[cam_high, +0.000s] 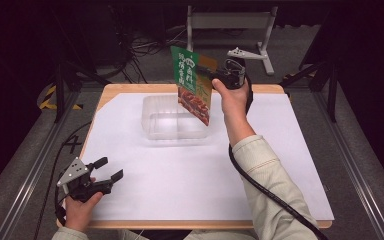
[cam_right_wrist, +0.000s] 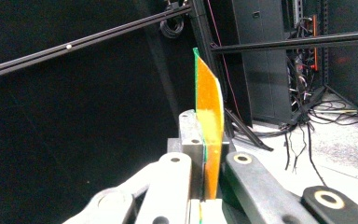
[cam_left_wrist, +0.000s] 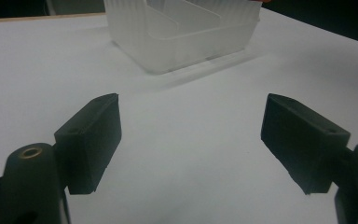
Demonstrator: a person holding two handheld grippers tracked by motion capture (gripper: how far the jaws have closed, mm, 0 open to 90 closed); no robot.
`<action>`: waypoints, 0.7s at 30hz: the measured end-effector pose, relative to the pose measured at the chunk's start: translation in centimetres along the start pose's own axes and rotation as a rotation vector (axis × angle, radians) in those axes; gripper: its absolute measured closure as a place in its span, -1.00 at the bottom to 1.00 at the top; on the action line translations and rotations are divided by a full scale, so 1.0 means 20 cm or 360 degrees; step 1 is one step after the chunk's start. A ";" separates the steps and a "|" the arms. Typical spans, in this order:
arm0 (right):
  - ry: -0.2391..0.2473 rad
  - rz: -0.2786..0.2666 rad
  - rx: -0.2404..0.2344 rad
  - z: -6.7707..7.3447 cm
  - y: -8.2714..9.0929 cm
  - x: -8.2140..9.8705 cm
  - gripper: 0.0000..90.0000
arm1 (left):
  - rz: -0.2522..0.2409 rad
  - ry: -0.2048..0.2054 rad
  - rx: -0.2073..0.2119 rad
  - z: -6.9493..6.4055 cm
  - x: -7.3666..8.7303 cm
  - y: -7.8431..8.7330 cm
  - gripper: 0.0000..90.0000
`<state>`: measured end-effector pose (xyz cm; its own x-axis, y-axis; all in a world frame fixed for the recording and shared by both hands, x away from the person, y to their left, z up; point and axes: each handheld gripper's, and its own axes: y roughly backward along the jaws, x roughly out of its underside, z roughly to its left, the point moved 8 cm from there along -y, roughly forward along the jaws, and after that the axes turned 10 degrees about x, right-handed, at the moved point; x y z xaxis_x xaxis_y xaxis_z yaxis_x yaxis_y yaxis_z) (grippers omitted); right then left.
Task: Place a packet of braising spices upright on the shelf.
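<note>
My left gripper (cam_high: pixel 109 169) rests at the near left table (cam_high: pixel 300 200) edge, jaws spread wide, empty. My right gripper (cam_high: pixel 206 73) is clamped on a green sauce packet (cam_high: pixel 194 85), which I see hanging above the clear plastic container (cam_high: pixel 172 117).

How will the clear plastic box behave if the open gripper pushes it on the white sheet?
The clear plastic box looks thin-walled and holds nothing, so probably light; it would likely slide. Its low, wide shape suggests it won't tip. The left gripper is open, away from it.
</note>
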<state>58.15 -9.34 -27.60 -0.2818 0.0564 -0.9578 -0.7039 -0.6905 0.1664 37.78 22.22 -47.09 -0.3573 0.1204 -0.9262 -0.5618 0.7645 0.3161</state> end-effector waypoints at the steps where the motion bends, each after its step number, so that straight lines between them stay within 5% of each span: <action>1: 0.0001 0.0001 -0.0001 0.00 0.00 0.01 1.00 | 0.0001 0.0002 0.0002 0.00 0.00 0.00 -0.54; 21: 0.0006 0.0015 0.0017 -0.08 -0.07 0.13 1.00 | 0.0003 0.0006 0.0002 0.00 0.00 0.00 -0.54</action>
<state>59.41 -9.34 -30.62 -0.2859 0.0471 -0.9571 -0.7082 -0.6833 0.1779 37.80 22.23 -47.19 -0.3614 0.1196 -0.9247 -0.5600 0.7651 0.3178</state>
